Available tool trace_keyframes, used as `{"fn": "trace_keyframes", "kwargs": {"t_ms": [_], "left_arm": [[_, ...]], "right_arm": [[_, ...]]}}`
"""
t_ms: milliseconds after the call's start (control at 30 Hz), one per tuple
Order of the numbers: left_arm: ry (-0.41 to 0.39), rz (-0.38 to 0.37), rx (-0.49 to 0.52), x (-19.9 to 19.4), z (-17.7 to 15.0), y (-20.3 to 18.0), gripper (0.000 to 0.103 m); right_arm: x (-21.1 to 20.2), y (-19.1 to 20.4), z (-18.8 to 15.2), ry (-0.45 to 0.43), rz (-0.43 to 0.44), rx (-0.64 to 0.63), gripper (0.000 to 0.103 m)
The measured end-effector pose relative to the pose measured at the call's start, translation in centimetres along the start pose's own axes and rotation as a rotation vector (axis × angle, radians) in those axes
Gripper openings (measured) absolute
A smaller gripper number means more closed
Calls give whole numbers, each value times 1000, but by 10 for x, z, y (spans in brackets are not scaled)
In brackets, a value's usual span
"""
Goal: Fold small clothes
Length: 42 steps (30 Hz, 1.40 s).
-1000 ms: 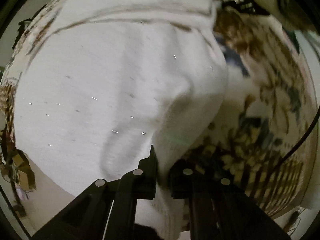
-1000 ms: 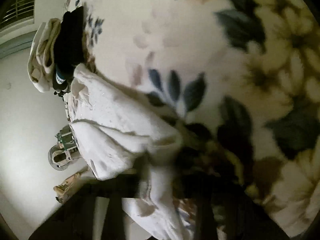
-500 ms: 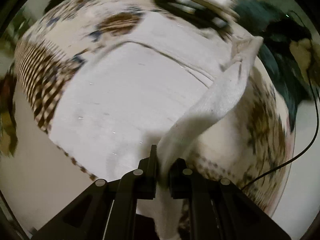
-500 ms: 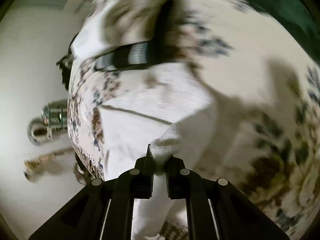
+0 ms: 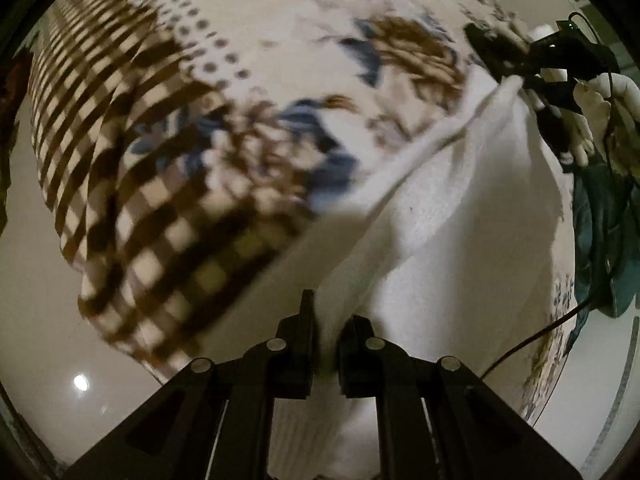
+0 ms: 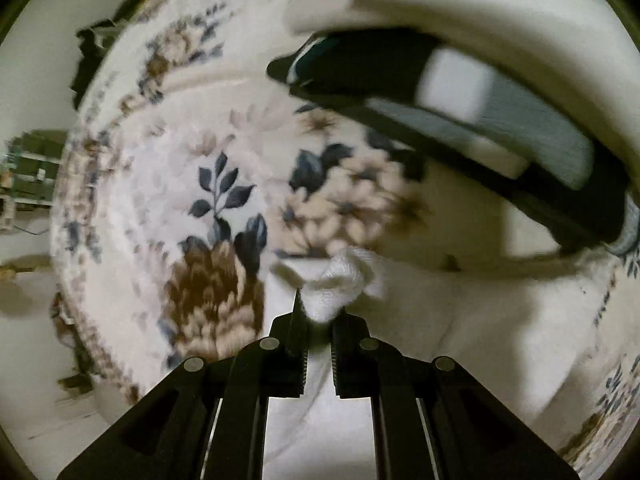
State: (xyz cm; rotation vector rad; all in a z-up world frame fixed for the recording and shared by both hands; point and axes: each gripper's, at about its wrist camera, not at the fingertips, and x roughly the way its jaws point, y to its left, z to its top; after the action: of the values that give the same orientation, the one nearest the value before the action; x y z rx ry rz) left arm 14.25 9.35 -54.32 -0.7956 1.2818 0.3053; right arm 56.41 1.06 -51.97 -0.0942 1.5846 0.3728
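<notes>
A small white knit garment (image 5: 460, 216) hangs stretched between my two grippers above a floral bedspread (image 5: 280, 60). My left gripper (image 5: 326, 320) is shut on one bunched corner of it. The cloth runs up and right to the far corner, held by the other gripper (image 5: 532, 76). In the right wrist view my right gripper (image 6: 319, 320) is shut on a bunched white corner (image 6: 344, 280), with the rest of the garment (image 6: 500, 320) spreading to the right over the bedspread (image 6: 216, 200).
A folded black and grey garment (image 6: 460, 112) lies on a white one (image 6: 480, 12) at the upper right of the right wrist view. The bedspread has a brown checked border (image 5: 120, 152). Pale floor (image 5: 32, 320) lies beyond the bed edge. A black cable (image 5: 532, 340) trails on the right.
Both grippers have lifted and swung with the white garment, pulling it off the bedspread and stretching it between them. The views now face different parts of the bed.
</notes>
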Motion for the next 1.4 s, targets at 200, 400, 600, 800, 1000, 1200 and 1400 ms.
{"fn": "trace_keyframes", "kwargs": {"t_ms": [200,400,600,800,1000,1200,1400], "left_arm": [[90,-34,-87,2,6,61,37],[99,11,-98,-27,-1,105,39],[88,-28,25,-49,10,48,61],[176,15,120,-10,11,0,70],[172,67,205,-9,14,-30,70],[187,103,368,-11,31,-30,70],[361,-28,325,15,37,49,70]], "right_arm": [[27,18,-1,95,35,8,49],[-22,1,-75,47,140,-51,61],[-32,-75,-210,39,131,81,61],[33,-128,-361,212,238,339,61],[89,-118,-455,367,311,310,16],[77,-140,-490,303,455,389,50],[91,-132,-528,247,522,475,52]]}}
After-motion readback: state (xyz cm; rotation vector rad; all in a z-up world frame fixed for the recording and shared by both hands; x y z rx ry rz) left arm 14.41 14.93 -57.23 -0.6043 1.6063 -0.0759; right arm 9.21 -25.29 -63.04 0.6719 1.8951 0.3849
